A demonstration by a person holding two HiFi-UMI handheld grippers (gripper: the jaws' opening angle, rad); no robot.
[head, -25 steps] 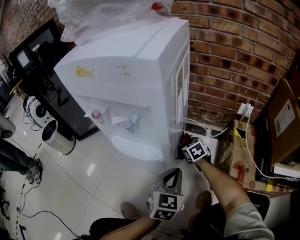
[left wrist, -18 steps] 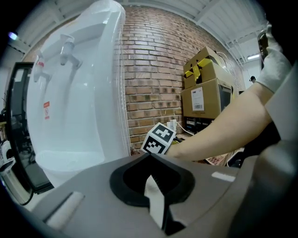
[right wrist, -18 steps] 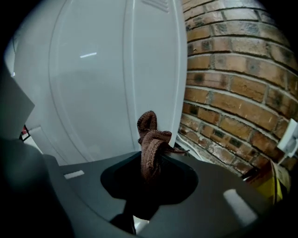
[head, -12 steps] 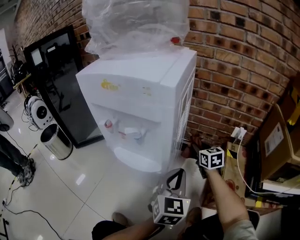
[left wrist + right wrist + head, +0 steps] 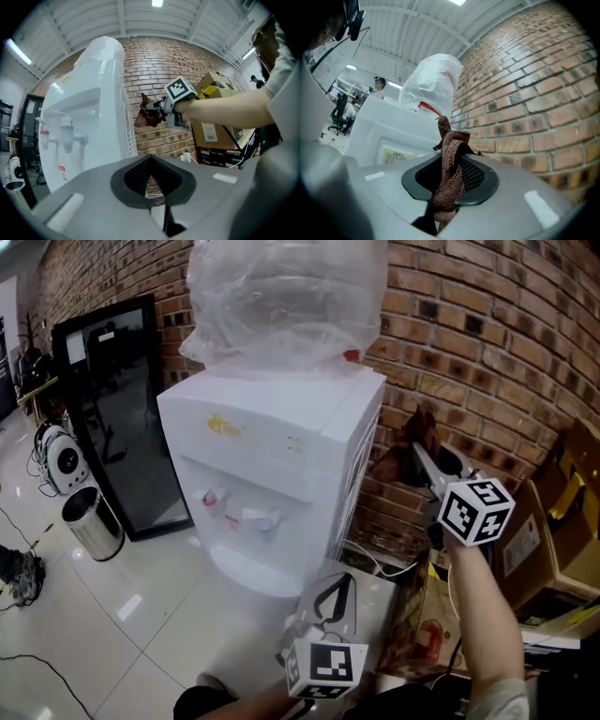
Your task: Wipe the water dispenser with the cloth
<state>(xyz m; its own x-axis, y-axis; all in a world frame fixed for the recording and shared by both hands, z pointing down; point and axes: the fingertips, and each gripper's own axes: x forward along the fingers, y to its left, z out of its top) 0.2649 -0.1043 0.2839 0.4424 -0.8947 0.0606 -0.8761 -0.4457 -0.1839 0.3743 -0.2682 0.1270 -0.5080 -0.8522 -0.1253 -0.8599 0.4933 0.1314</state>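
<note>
The white water dispenser (image 5: 272, 456) stands against the brick wall, with a plastic-wrapped bottle (image 5: 281, 296) on top. My right gripper (image 5: 419, 454) is raised beside the dispenser's upper right side, shut on a brown cloth (image 5: 405, 448) that bunches out of its jaws toward the wall. In the right gripper view the cloth (image 5: 450, 161) hangs between the pads, with the dispenser (image 5: 389, 136) ahead on the left. Low in front of the dispenser, my left gripper (image 5: 330, 601) is shut and holds nothing. The left gripper view shows the cloth (image 5: 147, 117) next to the dispenser's side (image 5: 89, 122).
A black glass-fronted cabinet (image 5: 117, 409) and a metal bin (image 5: 89, 521) stand left of the dispenser. Cardboard boxes (image 5: 553, 531) are stacked at the right by the brick wall (image 5: 487, 343). Cables lie on the tiled floor at lower left.
My right gripper has risen with the cloth from near the floor beside the dispenser up to its upper side. The left gripper lifted a little. The head view tilted upward.
</note>
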